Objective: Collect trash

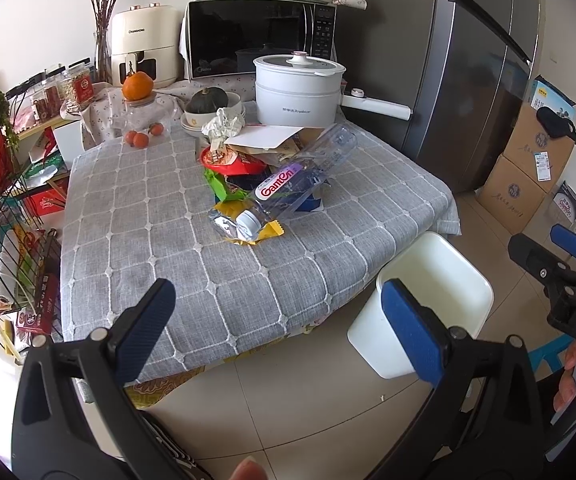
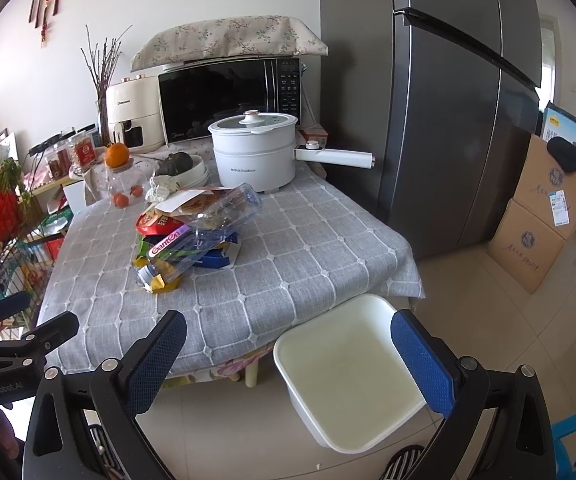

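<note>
Left claw [image 1: 276,328] wide open, empty; right claw [image 2: 291,364] likewise

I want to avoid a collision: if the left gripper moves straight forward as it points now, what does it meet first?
Probably the grey tablecloth near the table's front edge: the open left gripper aims at bare cloth, short of the plastic bottle. Depth is uncertain.

1. The table [image 1: 136,216] is covered with a grey woven cloth, matt and slightly rough, crossed by white stitched lines.
2. The bottle [image 1: 288,184] is of clear, glossy plastic with a smooth white cap.
3. Shiny crinkled wrappers [image 1: 232,194] and a matt white paper sheet [image 1: 266,136] are seen beneath it.
4. The bin [image 2: 343,364] is of smooth white plastic with a dull sheen.
5. The pot [image 1: 299,88] is finished in smooth white.
6. The fridge [image 2: 447,100] is faced in dark brushed metal.
7. Textured blue pads [image 1: 411,332] are set in black matt plastic.
8. The boxes [image 1: 527,168] are of matt brown cardboard.
</note>
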A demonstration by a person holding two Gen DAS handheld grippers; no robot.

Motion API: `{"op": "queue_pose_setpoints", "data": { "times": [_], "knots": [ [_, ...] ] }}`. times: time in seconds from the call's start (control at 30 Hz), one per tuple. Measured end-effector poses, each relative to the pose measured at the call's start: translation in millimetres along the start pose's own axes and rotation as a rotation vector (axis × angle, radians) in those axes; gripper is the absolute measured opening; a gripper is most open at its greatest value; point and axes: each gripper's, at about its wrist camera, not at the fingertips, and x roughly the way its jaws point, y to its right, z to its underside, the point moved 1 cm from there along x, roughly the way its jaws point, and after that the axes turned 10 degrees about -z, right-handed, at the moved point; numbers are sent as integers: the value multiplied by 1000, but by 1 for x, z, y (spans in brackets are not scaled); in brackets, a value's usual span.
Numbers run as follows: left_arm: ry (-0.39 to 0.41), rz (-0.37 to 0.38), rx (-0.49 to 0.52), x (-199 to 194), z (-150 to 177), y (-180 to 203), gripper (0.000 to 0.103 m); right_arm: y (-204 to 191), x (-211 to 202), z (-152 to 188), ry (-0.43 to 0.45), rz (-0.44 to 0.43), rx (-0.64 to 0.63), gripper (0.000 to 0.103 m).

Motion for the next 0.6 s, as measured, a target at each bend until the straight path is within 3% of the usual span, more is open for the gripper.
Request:
{"op": "queue_pose_setpoints", "data": {
  "times": [0.6],
  "knots": [
    [-2, 3, 0, 0, 1, -1, 102, 0, 0, 1, 0, 0, -1, 103]
  ]
}}
